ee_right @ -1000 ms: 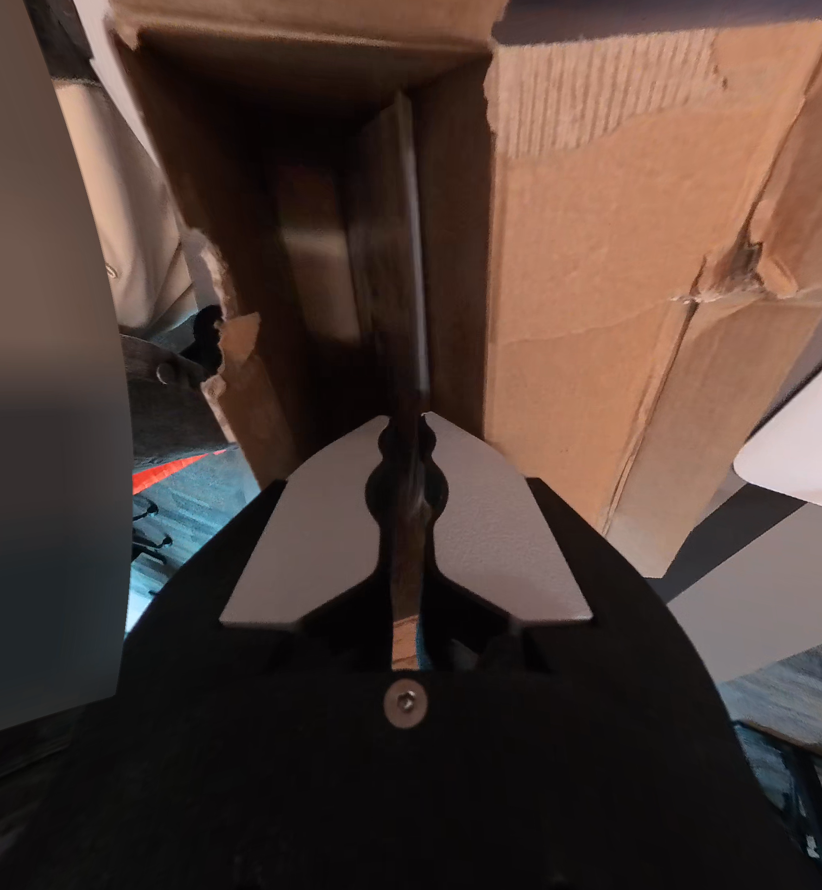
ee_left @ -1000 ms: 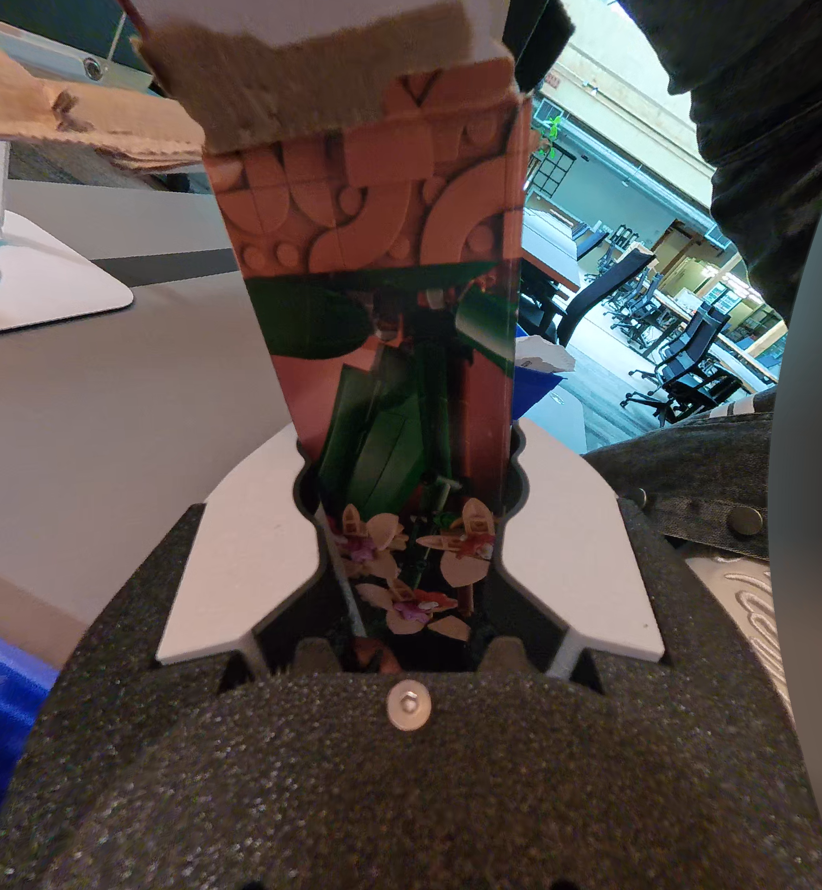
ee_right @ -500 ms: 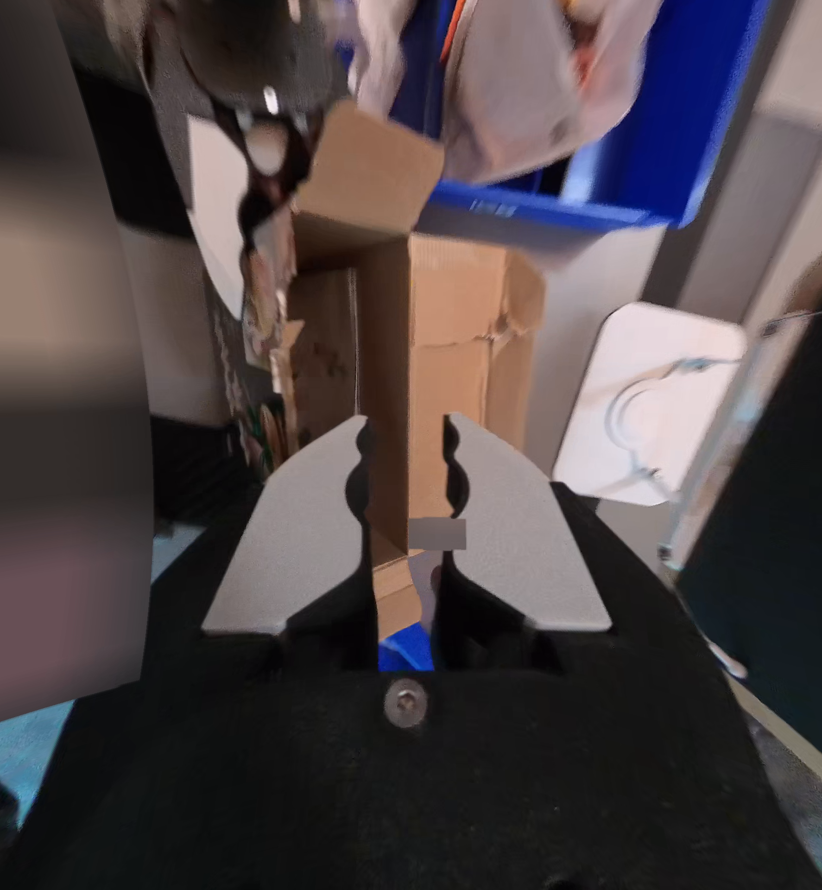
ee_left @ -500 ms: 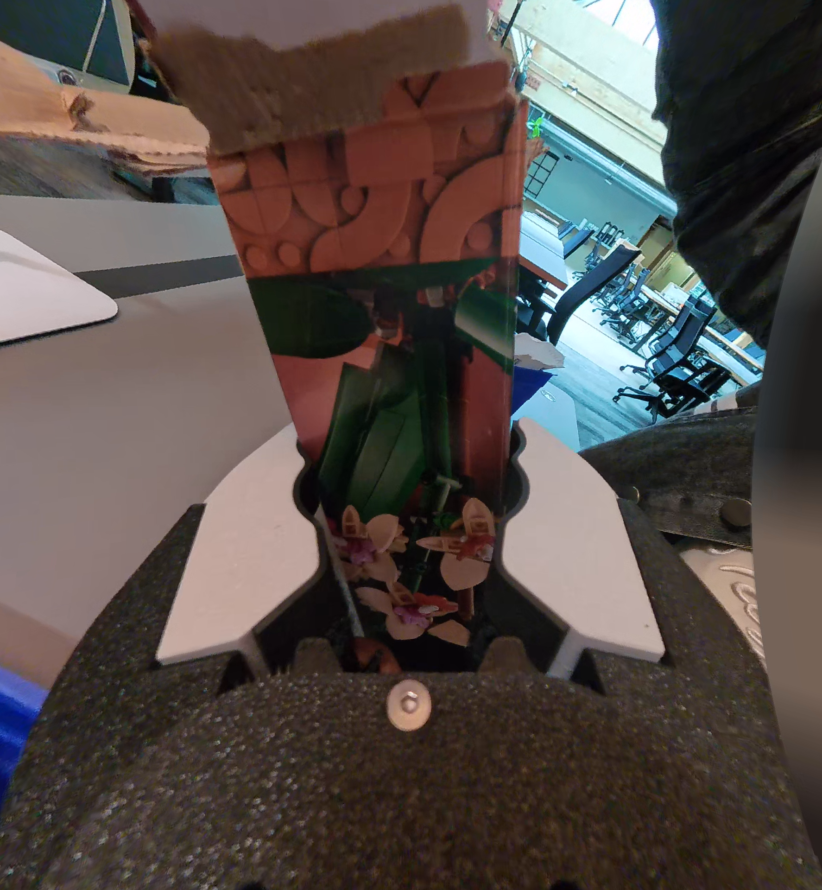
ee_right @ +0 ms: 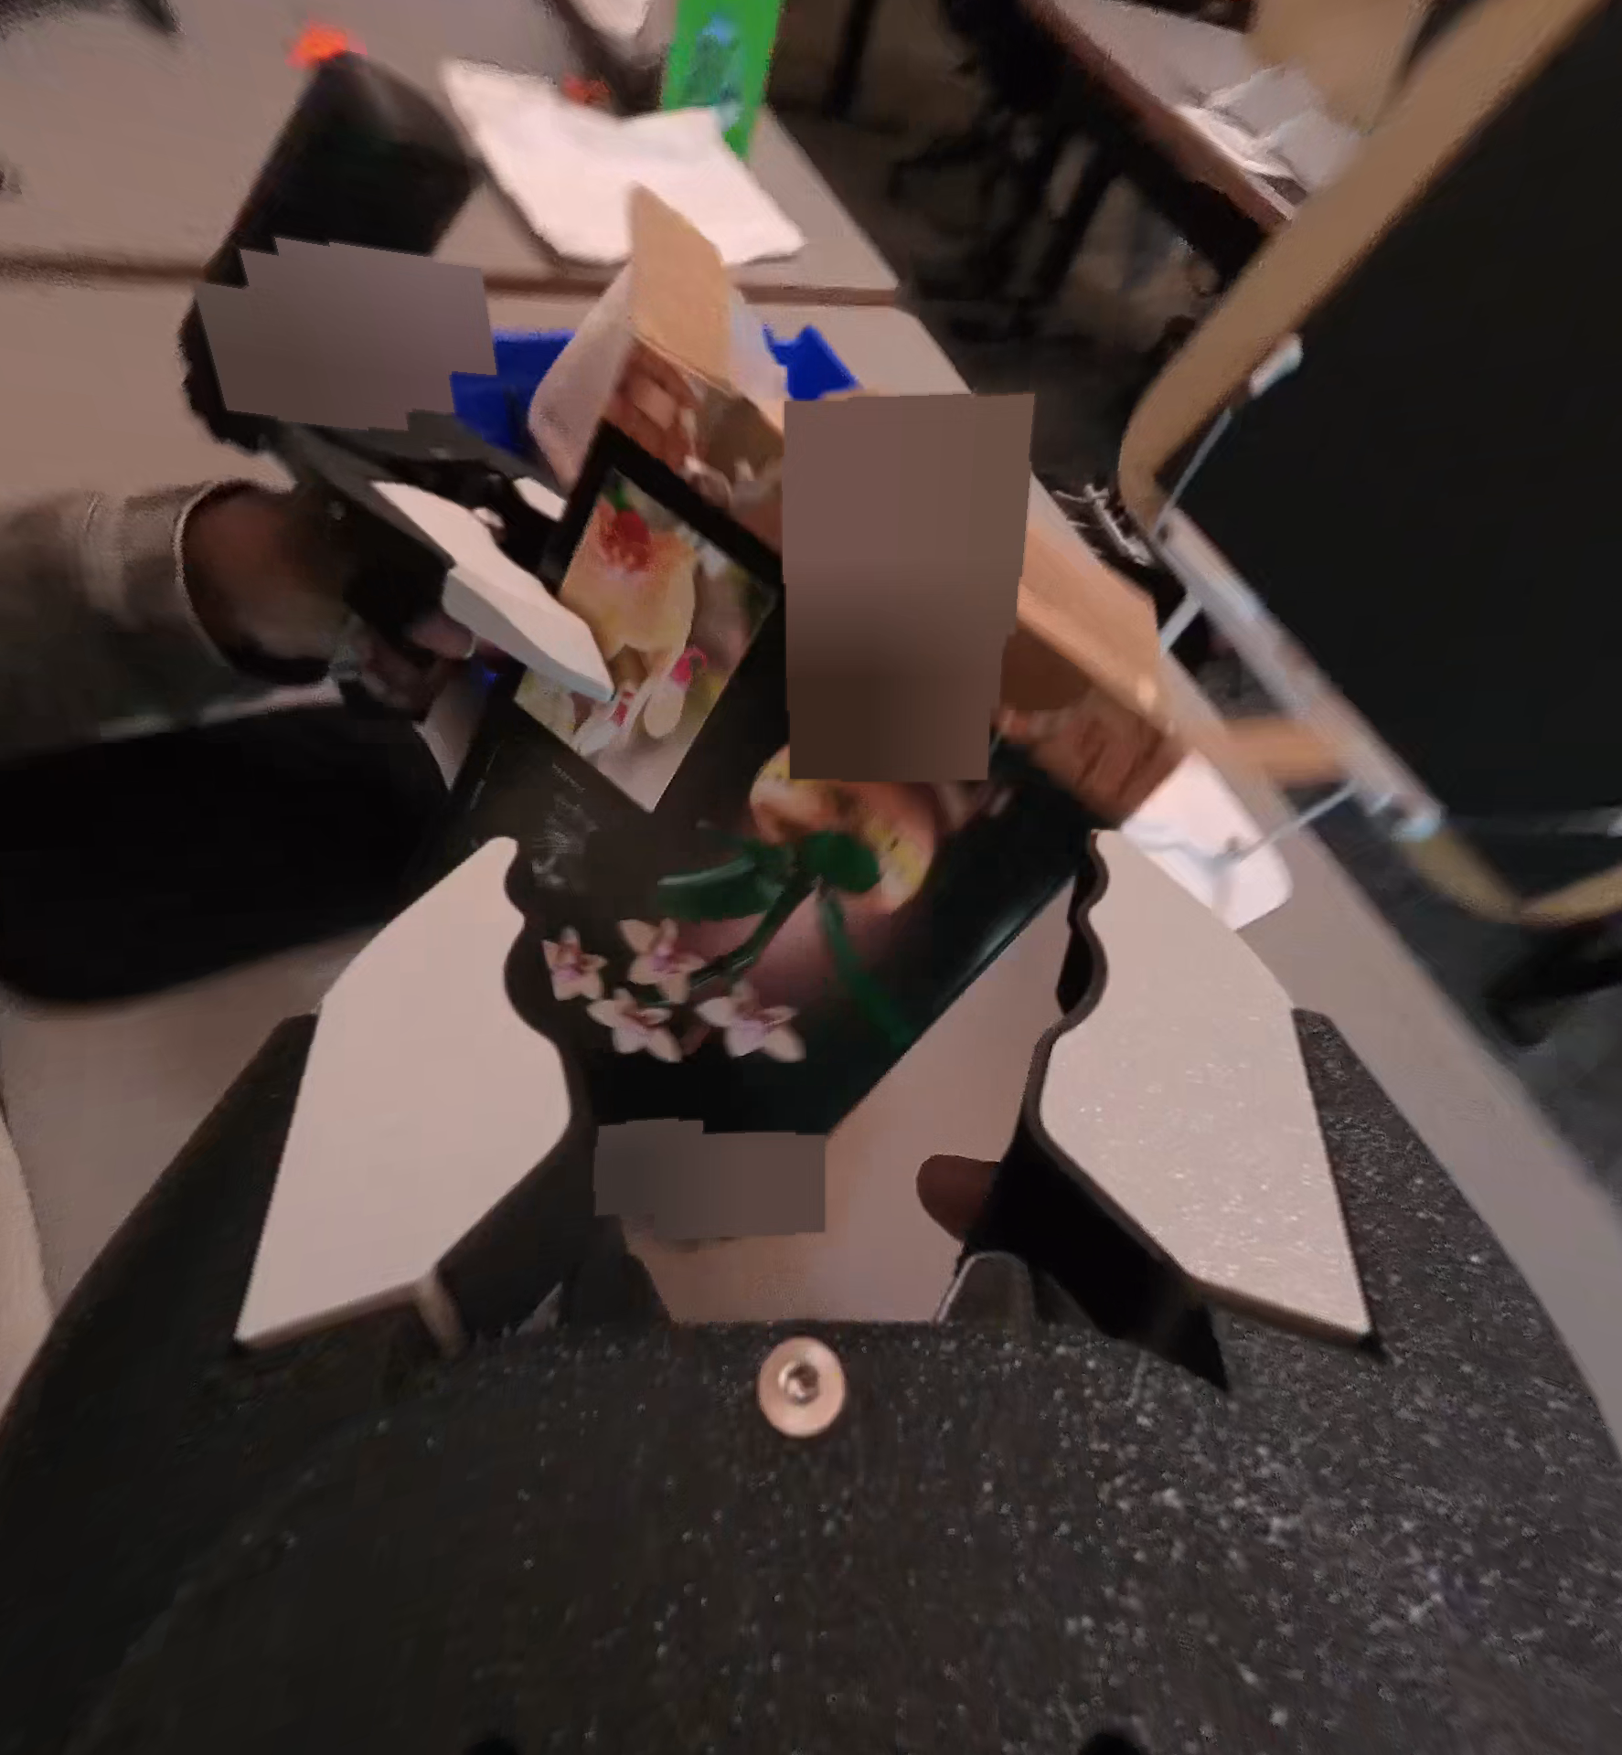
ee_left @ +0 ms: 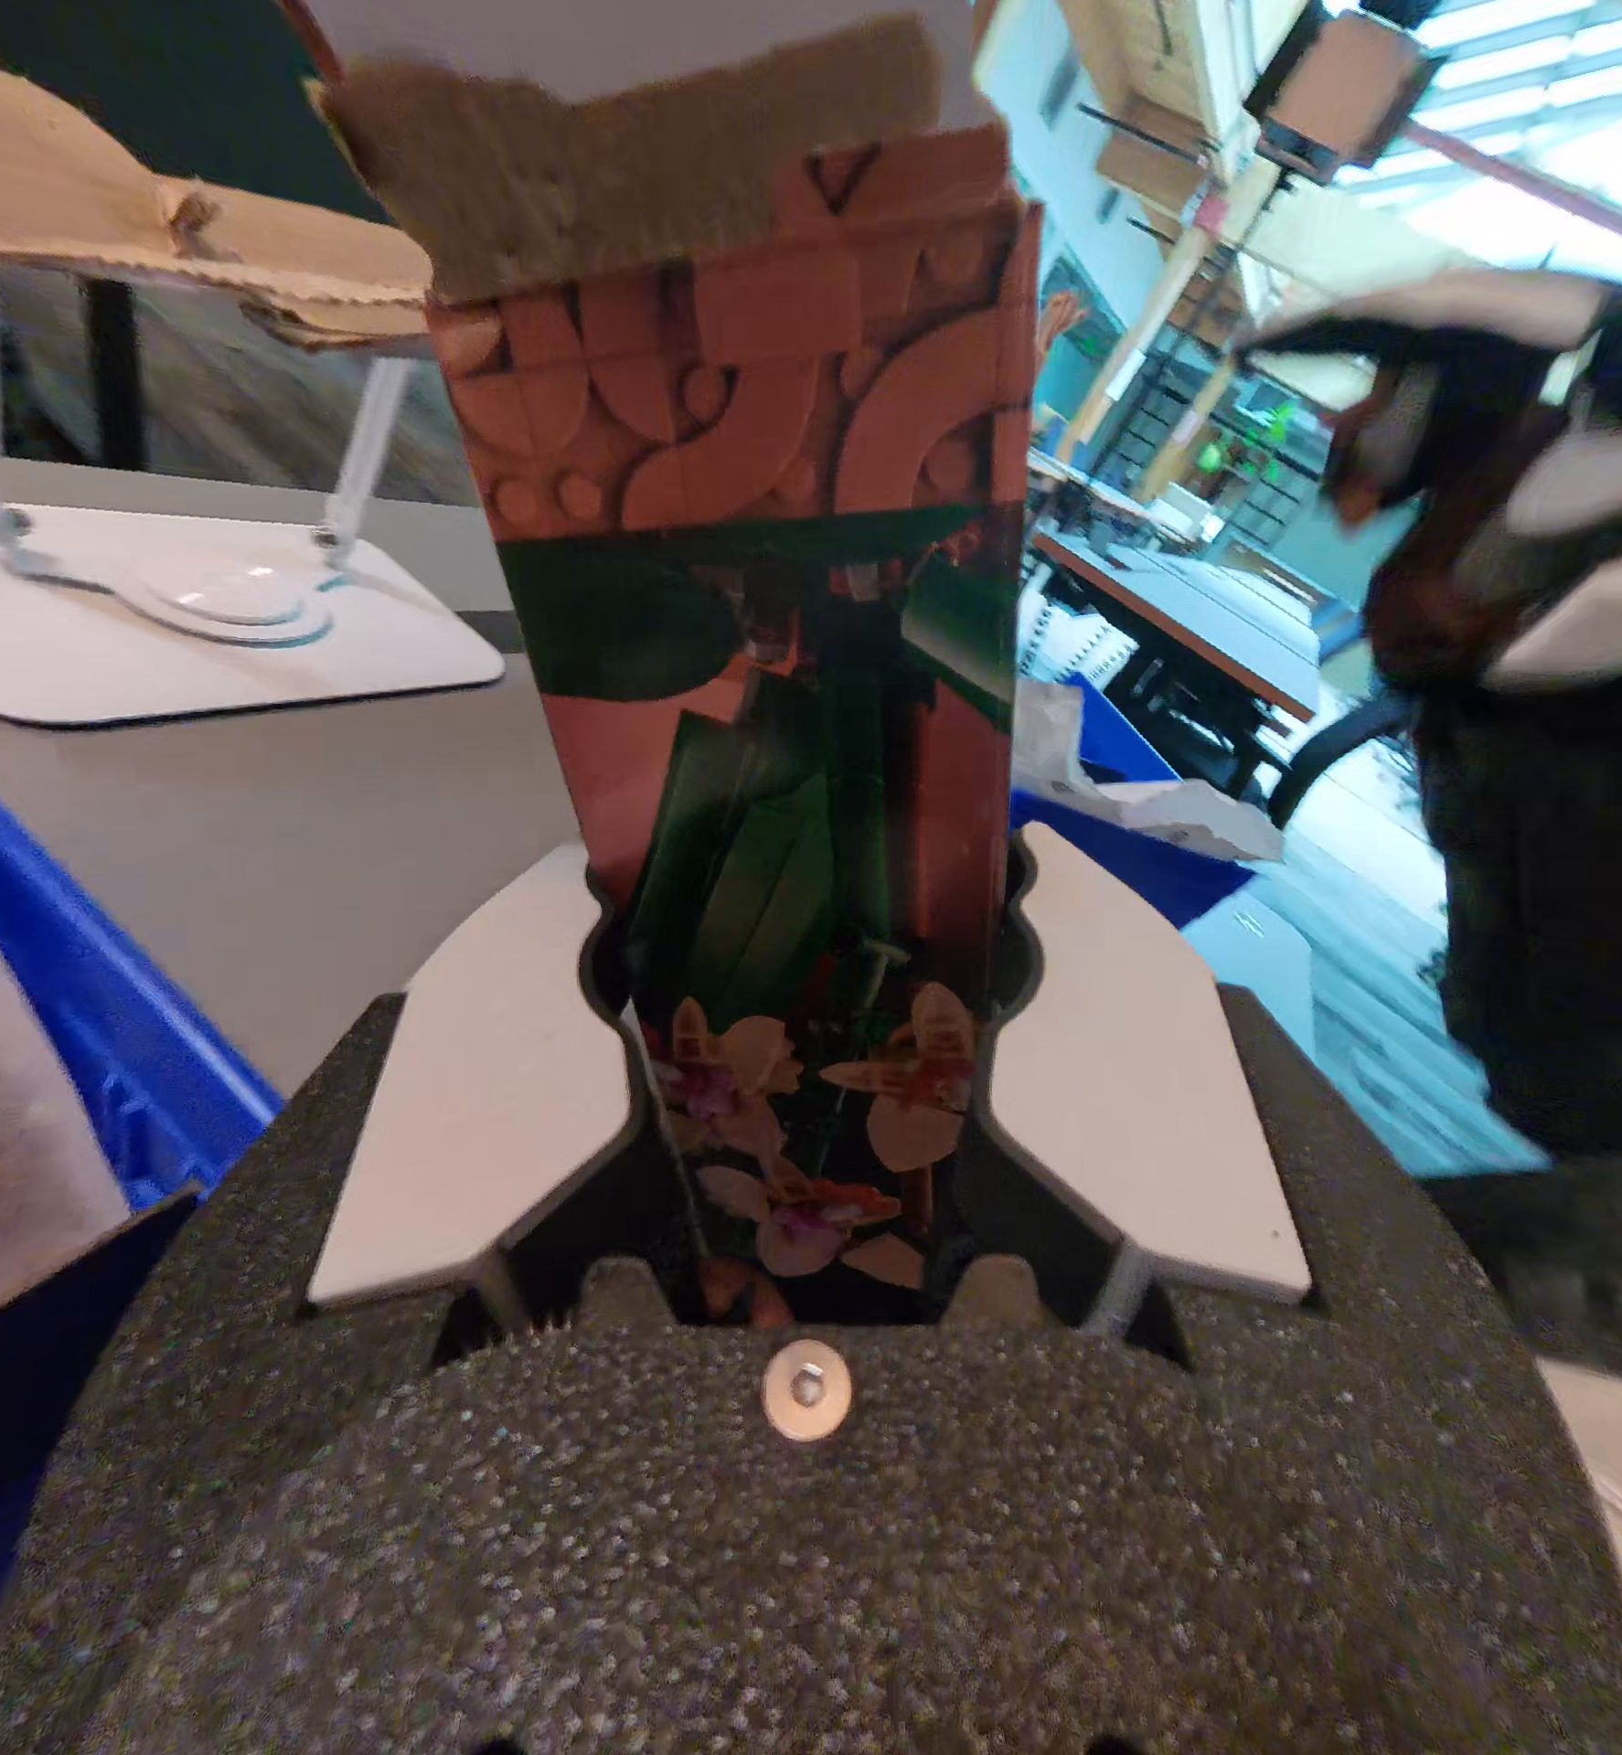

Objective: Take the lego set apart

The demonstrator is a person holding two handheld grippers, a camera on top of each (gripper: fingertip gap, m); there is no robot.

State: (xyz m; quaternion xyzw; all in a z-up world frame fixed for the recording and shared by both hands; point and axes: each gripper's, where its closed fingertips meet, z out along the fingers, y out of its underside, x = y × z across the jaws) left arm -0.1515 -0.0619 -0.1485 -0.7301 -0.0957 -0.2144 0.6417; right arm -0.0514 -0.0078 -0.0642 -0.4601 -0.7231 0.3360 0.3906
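Note:
The lego box point(ee_left: 769, 617), printed with orchid flowers and brick shapes, stands upright between the fingers of my left gripper point(ee_left: 802, 845), which is shut on its lower part. Its top is torn open, with bare cardboard showing. My right gripper point(ee_right: 793, 855) is wide open and empty, and it faces the box point(ee_right: 693, 855) from a short distance. In the right wrist view the left gripper point(ee_right: 541, 636) grips the box's side, held by a hand. My right gripper also shows blurred at the right of the left wrist view point(ee_left: 1501, 494).
A grey table point(ee_left: 313, 836) bears a white stand base point(ee_left: 171, 608) and a blue bin point(ee_left: 76, 997). A torn cardboard flap point(ee_left: 123, 218) hangs at upper left. A dark monitor point(ee_right: 1453, 475) stands to the right, and papers point(ee_right: 617, 161) lie on a far desk. Both grippers' tips are roughly 35 centimeters from the dark monitor point(ee_right: 1453, 475).
My right gripper let go of the cardboard inside the box, opened wide and drew back from it. My left gripper kept its hold on the box and turned a little.

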